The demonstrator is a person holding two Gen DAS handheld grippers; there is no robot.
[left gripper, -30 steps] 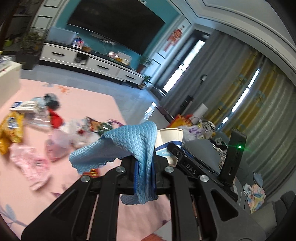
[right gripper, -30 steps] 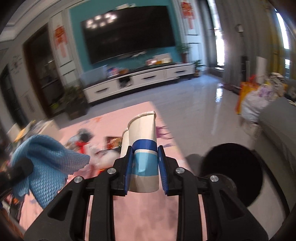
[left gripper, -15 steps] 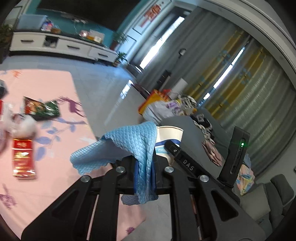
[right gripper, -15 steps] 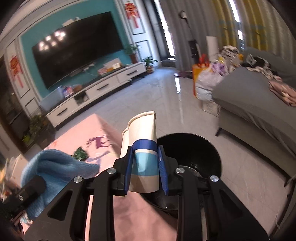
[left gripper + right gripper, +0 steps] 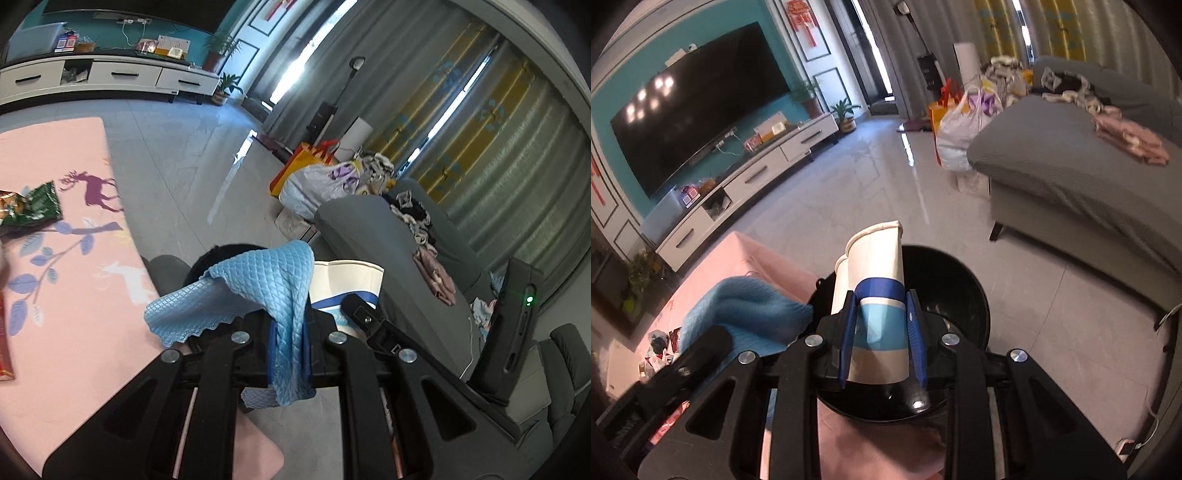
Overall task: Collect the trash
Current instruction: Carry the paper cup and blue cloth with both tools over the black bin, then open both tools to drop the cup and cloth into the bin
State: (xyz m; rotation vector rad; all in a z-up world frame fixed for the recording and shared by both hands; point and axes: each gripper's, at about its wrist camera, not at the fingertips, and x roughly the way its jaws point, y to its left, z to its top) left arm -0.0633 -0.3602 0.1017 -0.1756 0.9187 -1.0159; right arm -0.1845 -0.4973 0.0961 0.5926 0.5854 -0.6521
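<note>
My left gripper (image 5: 288, 350) is shut on a light blue quilted cloth (image 5: 258, 291) that drapes over its fingers. My right gripper (image 5: 881, 332) is shut on stacked white paper cups with blue bands (image 5: 875, 295), squashed flat between its pads. The cups hang directly over a round black trash bin (image 5: 967, 295) on the floor. In the left wrist view the bin (image 5: 221, 254) is mostly hidden behind the cloth, and the paper cups (image 5: 347, 280) show just right of it. The blue cloth (image 5: 738, 314) also appears at the left of the right wrist view, beside the bin.
A pink rug (image 5: 66, 288) lies left of the bin with a green snack bag (image 5: 33, 206) on it. A grey sofa (image 5: 1089, 192) with clothes stands to the right, bags (image 5: 964, 122) beyond it. A TV cabinet (image 5: 764, 166) lines the far wall.
Both grippers have swung right, away from the littered rug, and sunk toward the black bin. The bin has come into view and now lies under the cups. Both grips are unchanged.
</note>
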